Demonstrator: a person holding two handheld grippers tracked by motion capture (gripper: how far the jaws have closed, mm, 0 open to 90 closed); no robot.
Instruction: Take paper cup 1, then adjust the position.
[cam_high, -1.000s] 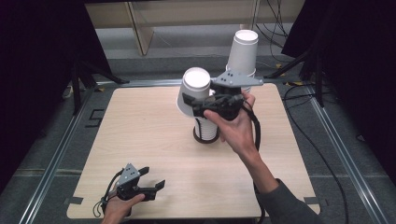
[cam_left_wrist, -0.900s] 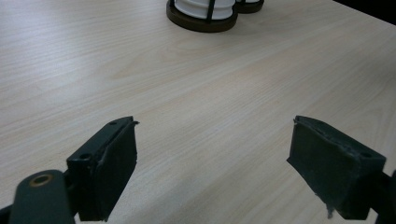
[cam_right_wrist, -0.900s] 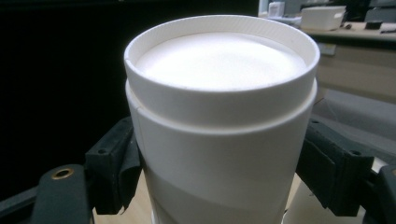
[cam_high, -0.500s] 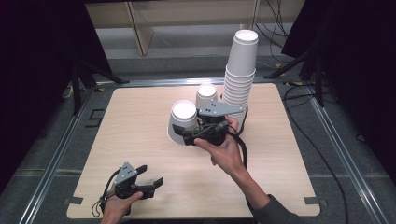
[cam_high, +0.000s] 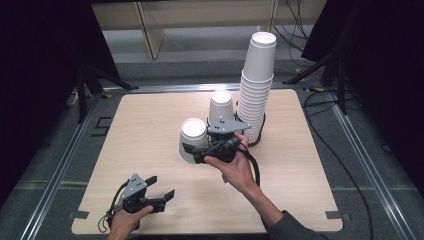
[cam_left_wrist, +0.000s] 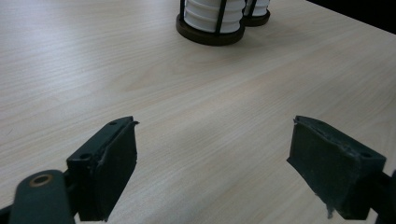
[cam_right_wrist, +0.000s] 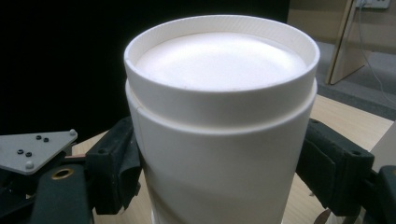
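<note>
Right hand (cam_high: 235, 162) low over table (cam_high: 145, 125) — fingers (cam_right_wrist: 114, 161) clasp upturned cup (cam_high: 194, 140)

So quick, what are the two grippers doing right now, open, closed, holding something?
Left gripper: open, nothing between its jaws.
Right gripper: closed on an upside-down white paper cup.

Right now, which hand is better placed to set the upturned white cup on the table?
Right. The right gripper grips the white cup beside the tall stack; the left gripper is far off, at the near edge of the table.
</note>
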